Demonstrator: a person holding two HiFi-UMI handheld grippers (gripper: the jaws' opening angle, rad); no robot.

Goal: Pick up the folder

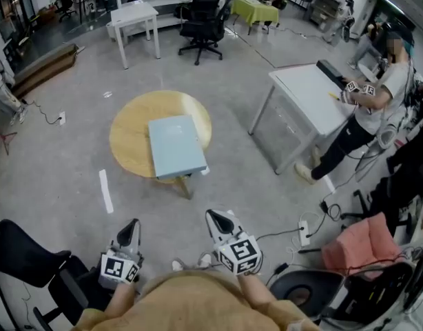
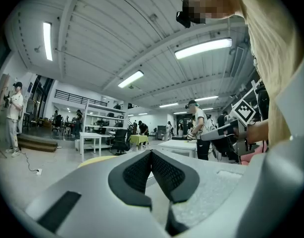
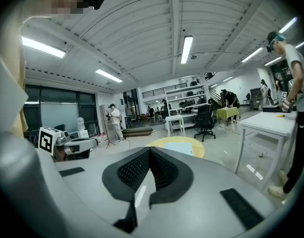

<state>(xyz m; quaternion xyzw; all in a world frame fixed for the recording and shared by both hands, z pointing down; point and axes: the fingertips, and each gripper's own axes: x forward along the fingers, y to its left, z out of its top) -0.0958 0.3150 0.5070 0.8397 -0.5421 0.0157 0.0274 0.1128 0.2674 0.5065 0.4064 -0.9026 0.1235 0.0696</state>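
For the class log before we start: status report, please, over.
Left gripper and right gripper shut, empty. Folder flat on round table, untouched, overhanging near edge. Only floor between.

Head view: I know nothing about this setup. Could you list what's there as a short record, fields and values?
Folder: pale blue, lying flat on the table, untouched
Table: round, wooden, on a grey floor
Left gripper: shut, empty, short of the table
Right gripper: shut, empty, short of the table
Bystander: person at a white desk, to the right
Task state: folder not yet picked up
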